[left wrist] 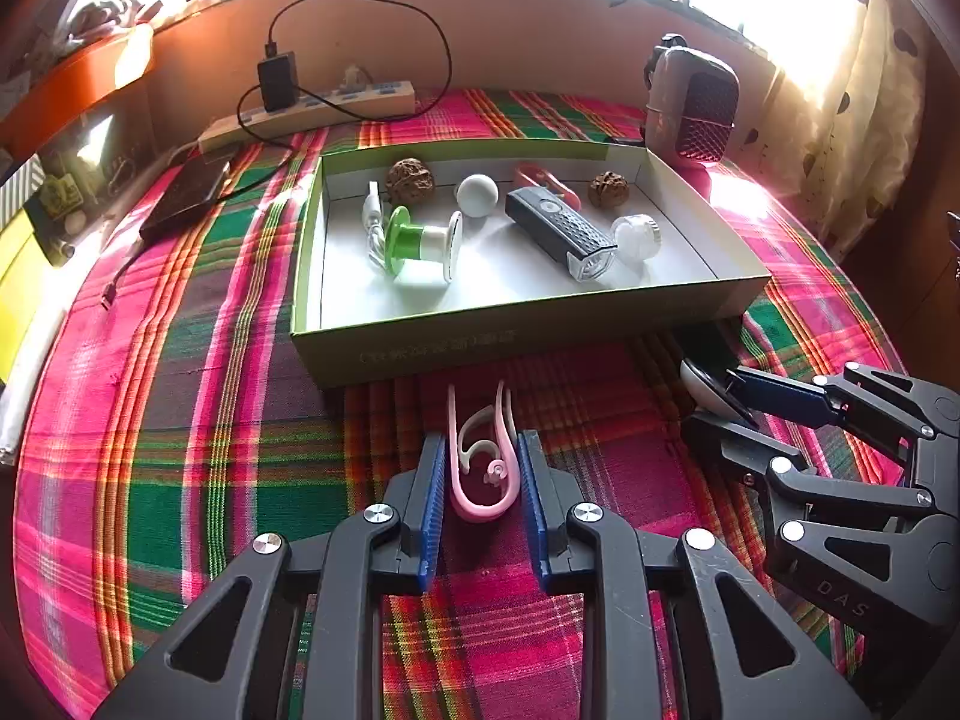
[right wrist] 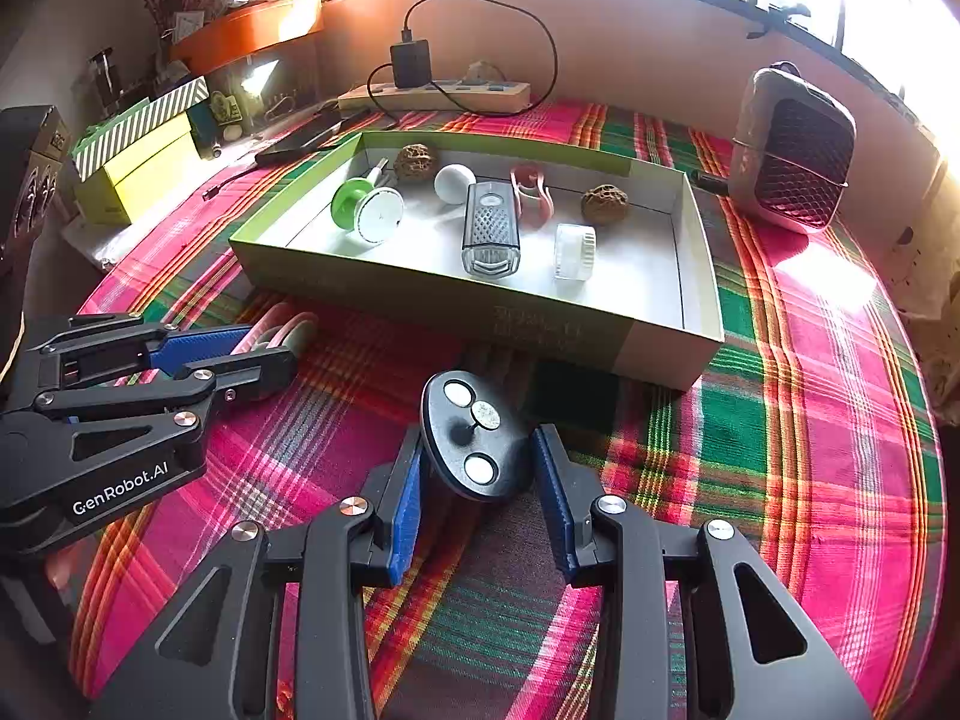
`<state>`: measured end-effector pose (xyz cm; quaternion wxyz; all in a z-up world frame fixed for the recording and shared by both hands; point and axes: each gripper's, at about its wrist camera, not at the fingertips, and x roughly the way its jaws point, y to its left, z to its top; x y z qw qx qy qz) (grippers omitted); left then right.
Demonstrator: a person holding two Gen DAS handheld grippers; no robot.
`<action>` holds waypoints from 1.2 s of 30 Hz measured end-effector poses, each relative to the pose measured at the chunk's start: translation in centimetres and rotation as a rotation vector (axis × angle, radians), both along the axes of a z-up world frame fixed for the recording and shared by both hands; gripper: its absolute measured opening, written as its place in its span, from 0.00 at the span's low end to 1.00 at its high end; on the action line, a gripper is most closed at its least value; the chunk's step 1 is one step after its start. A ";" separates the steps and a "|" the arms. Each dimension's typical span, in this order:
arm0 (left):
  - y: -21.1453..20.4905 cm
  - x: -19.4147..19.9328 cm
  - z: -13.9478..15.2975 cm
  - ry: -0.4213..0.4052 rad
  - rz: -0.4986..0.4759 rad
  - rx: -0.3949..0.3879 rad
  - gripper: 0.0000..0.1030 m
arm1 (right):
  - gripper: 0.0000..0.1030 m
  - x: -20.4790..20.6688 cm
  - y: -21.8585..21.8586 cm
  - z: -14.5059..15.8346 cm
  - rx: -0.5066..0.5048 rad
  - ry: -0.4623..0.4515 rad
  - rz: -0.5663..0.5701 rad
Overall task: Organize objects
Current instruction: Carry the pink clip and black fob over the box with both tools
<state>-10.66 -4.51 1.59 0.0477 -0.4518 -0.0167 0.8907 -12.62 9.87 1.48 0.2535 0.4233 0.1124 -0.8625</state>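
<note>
On the plaid cloth in front of the box lies a pink U-shaped clip (left wrist: 480, 474). My left gripper (left wrist: 482, 438) is shut on it, both blue pads against its sides; the right wrist view shows that gripper (right wrist: 264, 348) at the left. A black oval piece with three silver discs (right wrist: 471, 438) stands tilted between the pads of my right gripper (right wrist: 478, 432), which is shut on it. The right gripper (left wrist: 714, 399) also shows at the right of the left wrist view. Behind both sits a shallow green-rimmed box (left wrist: 510, 324) (right wrist: 450, 294) holding a bike light (left wrist: 561, 231), a green spool (left wrist: 420, 240), a white ball, two walnuts and other small items.
A power strip (left wrist: 312, 108) with a charger and cable lies at the back wall. A dark slab (left wrist: 186, 198) rests left of the box. A small fan-like device (right wrist: 792, 150) stands at the back right. Yellow boxes (right wrist: 138, 174) stack at the left edge.
</note>
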 end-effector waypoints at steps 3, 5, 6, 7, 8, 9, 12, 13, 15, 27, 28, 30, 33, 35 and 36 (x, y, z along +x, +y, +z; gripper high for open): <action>0.1 0.0 0.3 0.012 -0.003 -0.004 0.21 | 0.36 0.0 0.0 0.1 -0.002 0.001 0.000; 0.2 0.2 0.5 0.021 -0.004 -0.007 0.21 | 0.36 0.1 0.0 0.1 -0.002 0.002 0.003; 0.3 0.3 0.6 0.025 -0.005 -0.008 0.21 | 0.36 0.2 0.0 0.2 -0.003 0.003 0.004; 0.3 0.3 0.7 0.029 -0.005 -0.011 0.21 | 0.36 0.3 -0.1 0.2 -0.004 0.004 0.005; 0.3 0.3 0.8 0.031 -0.003 -0.014 0.21 | 0.36 0.3 -0.1 0.3 -0.005 0.005 0.005; 0.3 0.4 0.8 0.033 -0.004 -0.016 0.21 | 0.36 0.4 -0.1 0.3 -0.005 0.006 0.004; 0.4 0.5 1.0 0.038 -0.004 -0.018 0.21 | 0.36 0.5 -0.1 0.4 -0.007 0.008 0.001; 0.4 0.6 1.0 0.039 -0.003 -0.018 0.21 | 0.36 0.5 -0.1 0.5 -0.007 0.009 0.001; 0.4 0.6 1.0 0.041 -0.003 -0.019 0.21 | 0.36 0.5 -0.1 0.5 -0.007 0.009 0.001; 0.4 1.0 1.7 0.067 0.005 -0.027 0.21 | 0.36 0.7 0.1 1.0 -0.020 0.021 -0.006; 0.4 1.0 1.8 0.070 0.005 -0.027 0.21 | 0.36 0.8 0.1 1.1 -0.022 0.023 -0.008; 0.4 1.1 2.0 0.074 0.005 -0.023 0.21 | 0.36 0.8 0.2 1.3 -0.029 0.025 -0.012; 0.4 1.2 2.2 0.079 -0.001 -0.007 0.21 | 0.36 0.9 0.4 1.6 -0.042 0.031 -0.019; 0.4 1.1 2.5 0.081 -0.004 0.006 0.21 | 0.36 0.9 0.5 1.9 -0.044 0.037 -0.023; 0.3 1.1 2.6 0.083 -0.004 0.012 0.21 | 0.36 0.8 0.6 2.0 -0.046 0.041 -0.027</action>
